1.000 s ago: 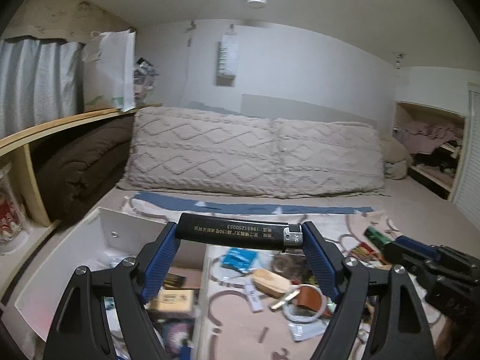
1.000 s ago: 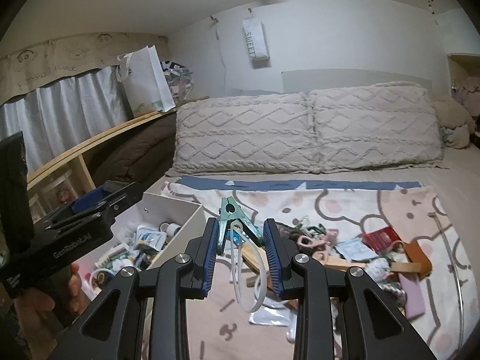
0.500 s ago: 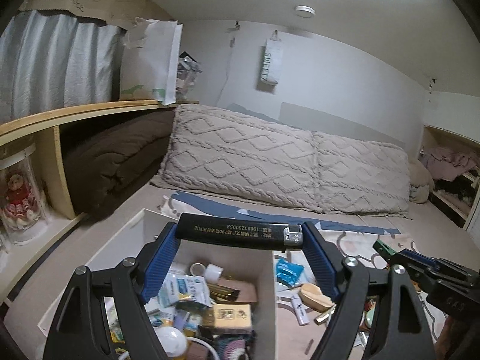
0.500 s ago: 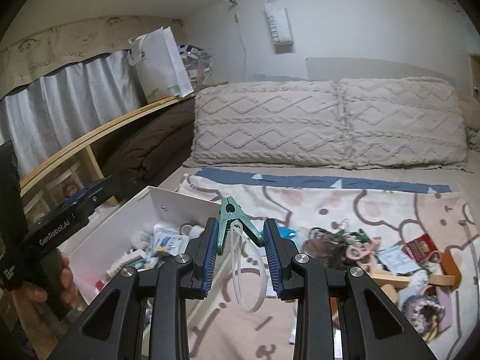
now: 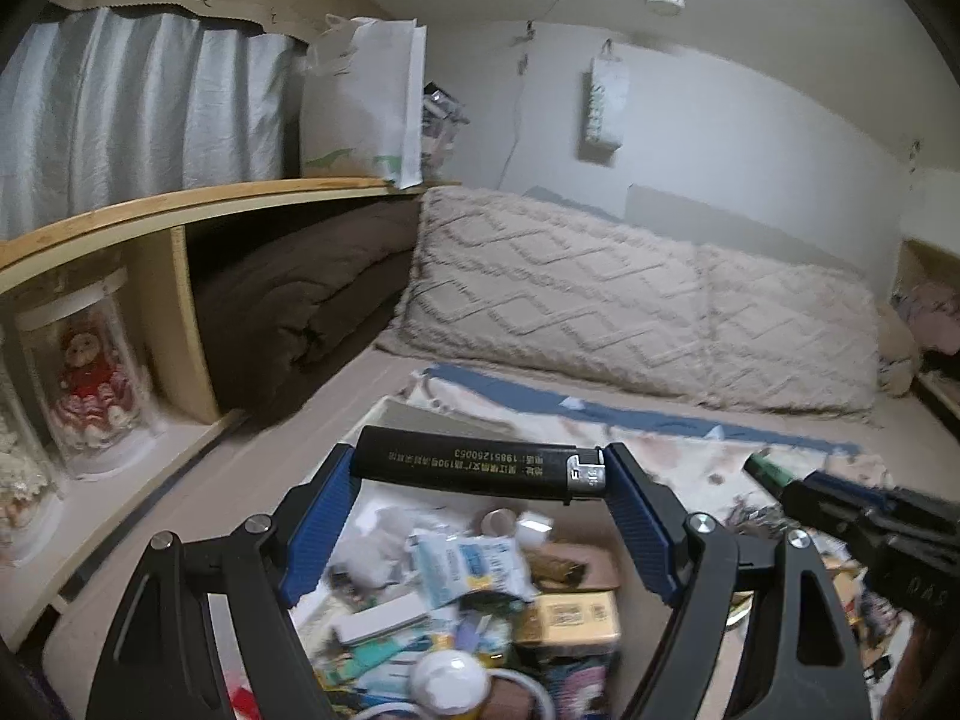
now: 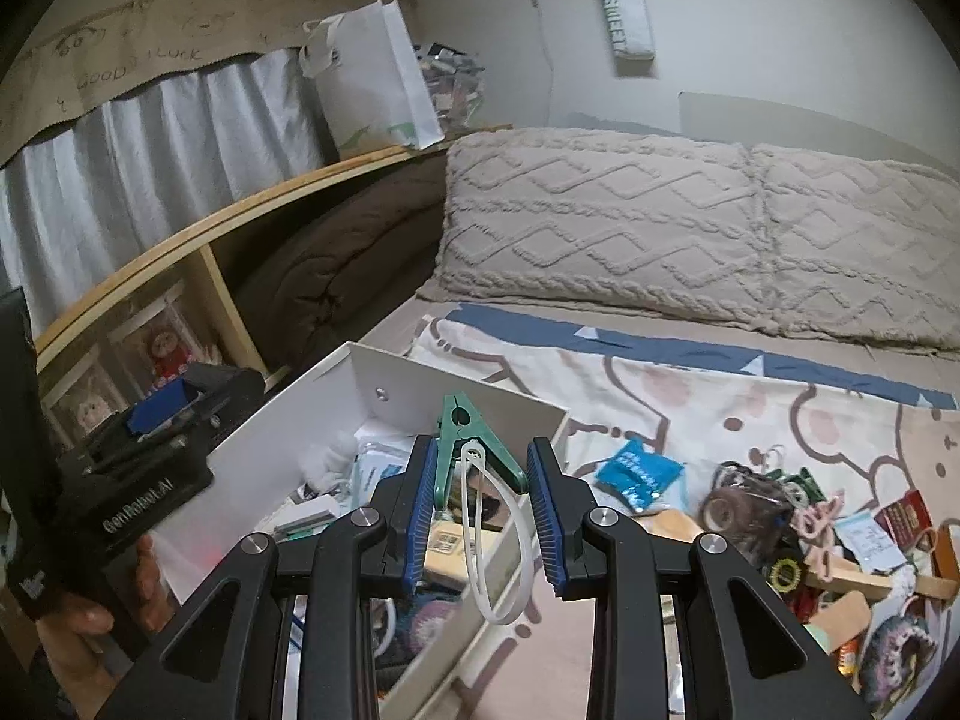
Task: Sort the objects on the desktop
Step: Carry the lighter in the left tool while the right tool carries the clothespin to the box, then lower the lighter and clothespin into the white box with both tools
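While the left gripper [image 5: 480, 471] clamps a glossy black lighter [image 5: 480, 467] end to end — long axis crosswise, three to nine o'clock — the white bin [image 6: 480, 396] lies directly beneath, nearer this hand. The right gripper [image 6: 480, 474] pinches a green plastic clothespin [image 6: 465, 450] — looped white tie dangling — over the bin's right wall.

Black lighter [image 5: 480, 471] with silver cap, level and crosswise, clamped end to end above the white box [image 6: 384, 387] full of small items. Green clip [image 6: 465, 441] with white loop [image 6: 492, 546] hanging, pinched upright over box's right wall.
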The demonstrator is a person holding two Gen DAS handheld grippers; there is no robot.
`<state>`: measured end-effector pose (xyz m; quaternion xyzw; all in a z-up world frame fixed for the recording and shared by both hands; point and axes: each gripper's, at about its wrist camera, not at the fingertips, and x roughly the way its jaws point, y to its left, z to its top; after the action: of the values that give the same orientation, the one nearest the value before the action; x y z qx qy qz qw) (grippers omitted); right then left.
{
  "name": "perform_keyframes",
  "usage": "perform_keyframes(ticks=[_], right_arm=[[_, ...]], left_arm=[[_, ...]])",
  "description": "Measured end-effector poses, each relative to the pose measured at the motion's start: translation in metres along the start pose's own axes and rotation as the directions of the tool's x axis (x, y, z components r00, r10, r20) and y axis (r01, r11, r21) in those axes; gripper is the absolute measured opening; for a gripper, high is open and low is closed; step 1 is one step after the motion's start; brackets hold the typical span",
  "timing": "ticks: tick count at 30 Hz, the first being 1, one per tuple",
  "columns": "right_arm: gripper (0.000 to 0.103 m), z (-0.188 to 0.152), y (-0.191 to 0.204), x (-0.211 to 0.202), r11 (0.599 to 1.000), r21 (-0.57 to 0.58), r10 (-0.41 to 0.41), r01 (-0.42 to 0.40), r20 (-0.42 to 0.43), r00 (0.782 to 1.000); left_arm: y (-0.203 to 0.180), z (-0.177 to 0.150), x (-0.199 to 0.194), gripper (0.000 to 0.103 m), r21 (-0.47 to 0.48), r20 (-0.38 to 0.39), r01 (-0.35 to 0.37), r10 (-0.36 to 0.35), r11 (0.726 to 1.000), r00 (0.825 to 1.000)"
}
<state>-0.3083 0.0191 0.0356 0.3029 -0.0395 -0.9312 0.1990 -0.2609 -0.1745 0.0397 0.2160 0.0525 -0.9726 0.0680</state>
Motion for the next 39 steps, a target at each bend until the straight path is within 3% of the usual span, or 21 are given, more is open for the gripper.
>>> perform_keyframes(ticks=[4,8,15,25,33,39], right_arm=[[0.031,-0.001,0.009,0.010,1.000,-0.004,0.012,-0.012,-0.022,1.000],[0.031,-0.004,0.017,0.017,1.000,-0.012,0.013,-0.013,-0.038,0.999],[0.031,-0.011,0.025,0.033,1.000,-0.010,0.019,-0.020,-0.071,0.997],[0.031,-0.014,0.029,0.048,1.000,-0.001,0.016,-0.016,-0.101,0.995],[0.031,-0.012,0.033,0.054,1.000,0.005,0.017,-0.016,-0.113,0.993],[0.031,-0.011,0.039,0.059,1.000,-0.013,0.004,-0.005,-0.124,0.992]], left_arm=[[0.014,-0.011,0.010,0.081,-0.004,-0.051,-0.021,0.021,1.000,0.998],[0.029,-0.021,0.015,0.081,-0.004,-0.080,-0.095,0.094,0.995,0.992],[0.038,-0.031,0.015,0.081,-0.013,-0.111,-0.101,0.099,0.995,0.989],[0.037,-0.051,0.018,0.081,-0.035,-0.201,-0.052,0.044,0.998,0.979],[0.027,-0.060,0.009,0.082,0.090,-0.232,-0.055,0.075,0.994,0.970],[0.022,-0.070,0.012,0.082,0.157,-0.276,-0.019,0.062,0.987,0.959]])
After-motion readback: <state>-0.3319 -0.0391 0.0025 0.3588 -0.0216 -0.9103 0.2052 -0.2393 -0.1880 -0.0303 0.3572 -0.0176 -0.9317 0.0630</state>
